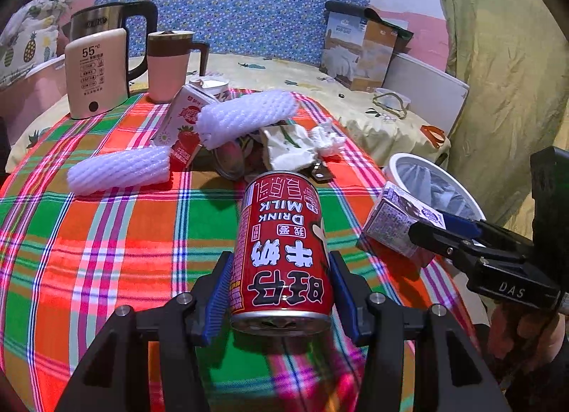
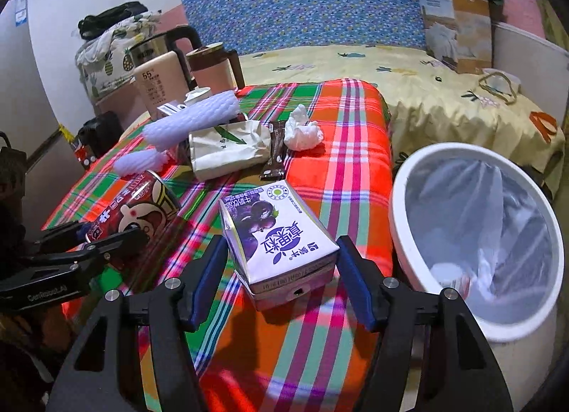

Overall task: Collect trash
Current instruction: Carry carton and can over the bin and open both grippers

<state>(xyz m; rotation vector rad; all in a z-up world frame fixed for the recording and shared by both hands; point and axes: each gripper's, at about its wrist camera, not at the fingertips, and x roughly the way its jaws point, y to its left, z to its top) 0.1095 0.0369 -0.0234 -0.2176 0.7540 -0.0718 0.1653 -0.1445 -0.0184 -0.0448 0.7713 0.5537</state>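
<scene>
A red milk drink can (image 1: 282,252) lies on the plaid cloth between the fingers of my left gripper (image 1: 281,291), whose pads touch its sides. It also shows in the right wrist view (image 2: 135,212). A purple-and-white drink carton (image 2: 277,241) lies between the fingers of my right gripper (image 2: 282,262), with small gaps to each pad. The carton (image 1: 398,220) and right gripper (image 1: 426,230) show in the left wrist view too. A white bin (image 2: 476,234) with a clear liner stands right of the table.
Further back lie two white foam nets (image 1: 245,116), a strawberry carton (image 1: 181,127), a tissue packet (image 2: 227,148), crumpled tissue (image 2: 302,131) and a brown wrapper (image 2: 275,152). A kettle (image 1: 106,20), warmer (image 1: 94,74) and pink mug (image 1: 167,63) stand at back left. A bed (image 2: 426,91) lies behind.
</scene>
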